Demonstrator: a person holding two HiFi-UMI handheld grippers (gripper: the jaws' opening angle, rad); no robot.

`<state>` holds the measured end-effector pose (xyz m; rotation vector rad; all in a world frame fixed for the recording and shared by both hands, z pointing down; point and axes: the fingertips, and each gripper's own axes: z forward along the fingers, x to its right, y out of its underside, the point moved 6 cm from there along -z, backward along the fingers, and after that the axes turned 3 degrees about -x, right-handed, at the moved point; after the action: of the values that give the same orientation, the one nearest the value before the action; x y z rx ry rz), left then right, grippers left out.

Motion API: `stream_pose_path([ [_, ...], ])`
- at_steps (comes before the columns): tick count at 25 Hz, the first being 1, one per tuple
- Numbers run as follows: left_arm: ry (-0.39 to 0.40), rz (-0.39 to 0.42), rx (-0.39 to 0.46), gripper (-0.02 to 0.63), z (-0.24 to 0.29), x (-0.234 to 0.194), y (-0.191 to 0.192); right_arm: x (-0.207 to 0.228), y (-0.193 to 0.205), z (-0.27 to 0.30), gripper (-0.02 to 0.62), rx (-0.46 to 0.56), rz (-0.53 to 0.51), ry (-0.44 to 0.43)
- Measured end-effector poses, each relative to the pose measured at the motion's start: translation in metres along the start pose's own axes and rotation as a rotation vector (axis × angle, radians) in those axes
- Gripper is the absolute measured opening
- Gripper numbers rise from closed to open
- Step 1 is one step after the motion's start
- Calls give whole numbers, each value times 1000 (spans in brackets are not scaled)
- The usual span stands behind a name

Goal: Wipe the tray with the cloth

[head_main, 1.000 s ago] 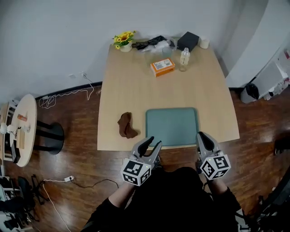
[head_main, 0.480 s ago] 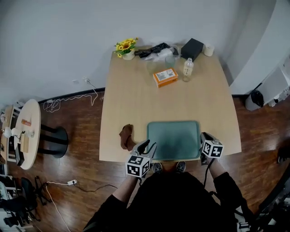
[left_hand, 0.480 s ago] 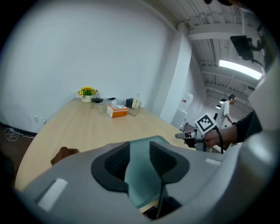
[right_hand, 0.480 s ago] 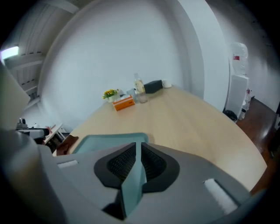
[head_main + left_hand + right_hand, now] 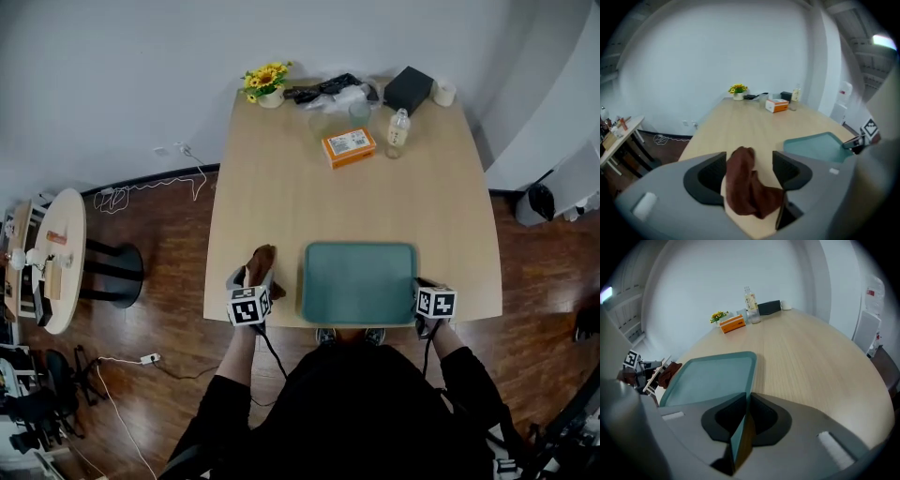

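At the near edge of the table (image 5: 356,202), my left gripper (image 5: 750,166) has dropped over the cloth (image 5: 747,185). Its jaws have just been opening and stand spread, cloth between them, not pinched. Beyond, my right gripper (image 5: 746,413) pinches the near right rim of the tray (image 5: 712,376), steadying it. Wiping has not begun.

No legible text or labels
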<state>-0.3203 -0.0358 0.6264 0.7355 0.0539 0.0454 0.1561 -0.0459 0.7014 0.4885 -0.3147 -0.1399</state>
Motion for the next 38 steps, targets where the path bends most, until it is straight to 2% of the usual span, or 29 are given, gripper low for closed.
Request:
stream_pose_path([
  [3, -47, 45, -112, 397, 24, -35, 12, -1, 2, 2, 29, -5, 8, -1],
  [7, 2, 131, -282, 405, 50, -33, 34, -5, 3, 3, 29, -7, 15, 0],
  [9, 26, 163, -325, 403, 58, -25, 39, -4, 1, 2, 31, -9, 17, -4],
  [10, 40, 154, -335, 389, 60, -22, 40, -4, 1, 2, 31, -7, 19, -6],
  [12, 63, 111, -337, 276, 59, -19, 41, -4, 2, 1, 31, -2, 26, -5],
  [13, 68, 105, -334, 110, 57, -18, 40, -5, 2, 1, 31, 2, 29, -3],
  [17, 52, 163, -362, 69, 52, -13, 37, -5, 2, 1, 31, 15, 35, -3],
  [19, 72, 161, -346, 67, 49, -3, 25, -4, 2, 1, 29, 21, 37, -3],
  [22, 176, 156, -297, 69, 45, 30, -6, -4, 3, 1, 29, 30, 41, -9],
  [24, 224, 219, -310, 69, 52, 56, -23, -4, 4, 0, 29, 40, 44, -14],
  [27, 230, 317, -398, 70, 80, 85, -29, -4, 4, 0, 29, 49, 46, -17],
  [32, 235, 354, -487, 71, 100, 131, -30, -5, 4, 0, 29, 50, 43, -34],
  [33, 267, 380, -496, 71, 103, 151, -31, -4, 5, -1, 29, 53, 44, -36],
  [36, 450, 471, -468, 72, 116, 232, -32, -4, 5, -1, 29, 54, 49, -40],
  [38, 520, 540, -476, 72, 122, 281, -29, -6, 5, 1, 29, 52, 48, -45],
])
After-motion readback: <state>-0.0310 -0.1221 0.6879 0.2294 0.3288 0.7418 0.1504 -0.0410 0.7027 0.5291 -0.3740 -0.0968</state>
